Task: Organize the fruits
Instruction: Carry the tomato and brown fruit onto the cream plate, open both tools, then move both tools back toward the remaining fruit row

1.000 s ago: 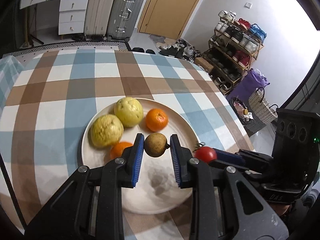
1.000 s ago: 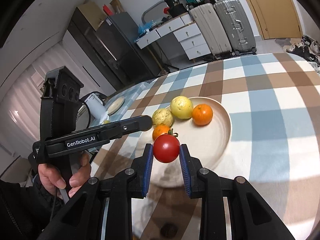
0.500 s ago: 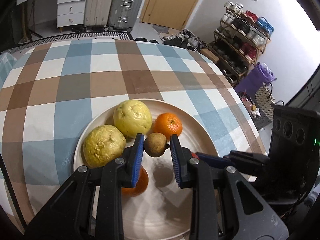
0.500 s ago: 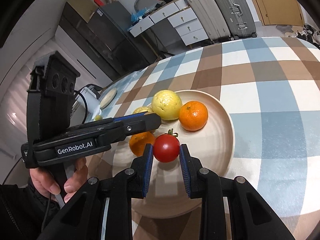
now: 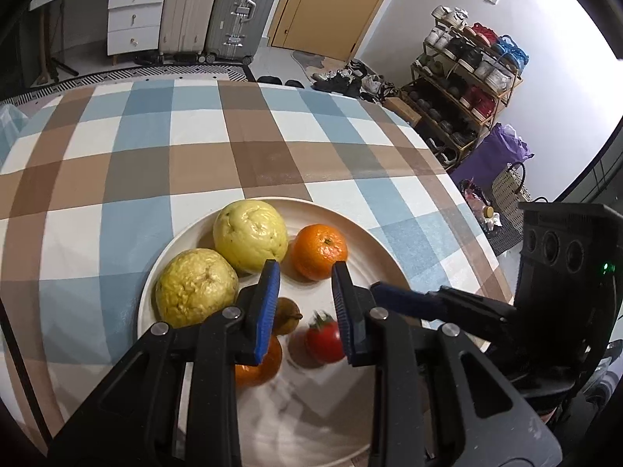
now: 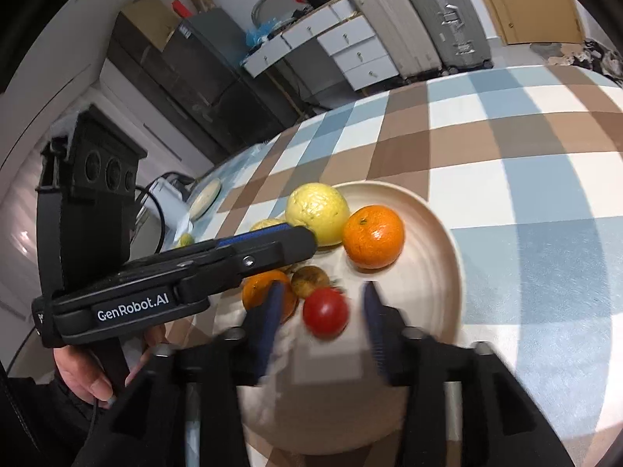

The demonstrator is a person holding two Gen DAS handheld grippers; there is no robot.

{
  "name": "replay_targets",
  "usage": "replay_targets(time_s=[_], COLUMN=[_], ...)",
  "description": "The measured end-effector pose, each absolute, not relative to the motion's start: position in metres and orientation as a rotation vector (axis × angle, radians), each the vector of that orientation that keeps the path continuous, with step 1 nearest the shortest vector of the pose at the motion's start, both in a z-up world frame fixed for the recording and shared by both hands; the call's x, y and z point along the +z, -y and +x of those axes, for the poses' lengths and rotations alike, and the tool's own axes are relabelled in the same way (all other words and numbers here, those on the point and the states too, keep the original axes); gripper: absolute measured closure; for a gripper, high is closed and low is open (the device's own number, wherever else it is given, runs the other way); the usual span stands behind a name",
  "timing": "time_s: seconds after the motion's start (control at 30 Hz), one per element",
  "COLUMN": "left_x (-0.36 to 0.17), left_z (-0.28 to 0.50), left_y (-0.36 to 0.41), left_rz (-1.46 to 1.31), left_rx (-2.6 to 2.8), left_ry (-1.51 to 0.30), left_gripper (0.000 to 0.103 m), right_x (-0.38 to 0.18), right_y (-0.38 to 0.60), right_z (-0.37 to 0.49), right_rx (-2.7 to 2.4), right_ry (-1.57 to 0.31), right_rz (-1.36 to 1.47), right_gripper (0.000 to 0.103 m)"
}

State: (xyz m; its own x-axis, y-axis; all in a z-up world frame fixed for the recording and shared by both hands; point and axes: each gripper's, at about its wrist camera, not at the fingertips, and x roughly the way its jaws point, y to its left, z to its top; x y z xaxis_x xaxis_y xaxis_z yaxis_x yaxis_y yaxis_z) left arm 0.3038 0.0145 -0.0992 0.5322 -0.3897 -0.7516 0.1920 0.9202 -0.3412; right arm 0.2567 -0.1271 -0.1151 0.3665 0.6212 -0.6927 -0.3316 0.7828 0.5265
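Your right gripper (image 6: 319, 321) stands wide open around the tomato (image 6: 325, 311), which rests on the plate (image 6: 440, 272), stem tilted toward the brown fruit (image 6: 309, 281). Your left gripper (image 5: 305, 307) is open too, holding nothing.

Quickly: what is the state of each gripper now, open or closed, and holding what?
Left gripper: open, holding nothing; brown fruit lies on the plate.
Right gripper: open, holding nothing; tomato lies on the plate.

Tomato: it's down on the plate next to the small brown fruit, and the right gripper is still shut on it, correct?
Not quite. The tomato is on the plate beside the brown fruit, but the right gripper is open, fingers clear of it, as the right wrist view shows.
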Motion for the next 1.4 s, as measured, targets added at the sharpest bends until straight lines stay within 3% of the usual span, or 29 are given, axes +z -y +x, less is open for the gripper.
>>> replay_targets(time_s=[0.13, 0.2, 0.33, 0.5, 0.73, 0.83, 1.4], left_x=[-0.085, -0.075, -0.060, -0.041, -0.028, -0.025, -0.056], left_z=[0.285, 0.270, 0.242, 0.199, 0.148, 0.128, 0.033], left_y=[-0.017, -0.019, -0.022, -0.024, -0.019, -0.019, -0.003], left_rz=[-0.226, -0.223, -0.209, -0.196, -0.140, -0.137, -0.135], left_rx=[-0.342, -0.333, -0.310, -0.291, -0.234, -0.206, -0.171], left_ry=[-0.917, -0.889, -0.841, -0.774, -0.737, -0.719, -0.744], left_gripper=[0.066, 0.061, 0.041, 0.024, 0.015, 0.002, 0.001], right_x=[-0.101, -0.095, -0.078, -0.058, -0.036, -0.030, -0.022], right_y=[0.142, 0.149, 0.163, 0.177, 0.185, 0.185, 0.178], right_z=[0.241, 0.233, 0.207, 0.176, 0.134, 0.117, 0.035], right_rx=[0.602, 0.583, 0.555, 0.513, 0.467, 0.465, 0.437], right_ry=[-0.984, -0.970, -0.922, -0.859, -0.796, -0.778, -0.735], right_rz=[0.333, 0.339, 0.345, 0.340, 0.301, 0.293, 0.221], right_gripper=[0.047, 0.034, 0.029, 0.012, 0.005, 0.003, 0.000])
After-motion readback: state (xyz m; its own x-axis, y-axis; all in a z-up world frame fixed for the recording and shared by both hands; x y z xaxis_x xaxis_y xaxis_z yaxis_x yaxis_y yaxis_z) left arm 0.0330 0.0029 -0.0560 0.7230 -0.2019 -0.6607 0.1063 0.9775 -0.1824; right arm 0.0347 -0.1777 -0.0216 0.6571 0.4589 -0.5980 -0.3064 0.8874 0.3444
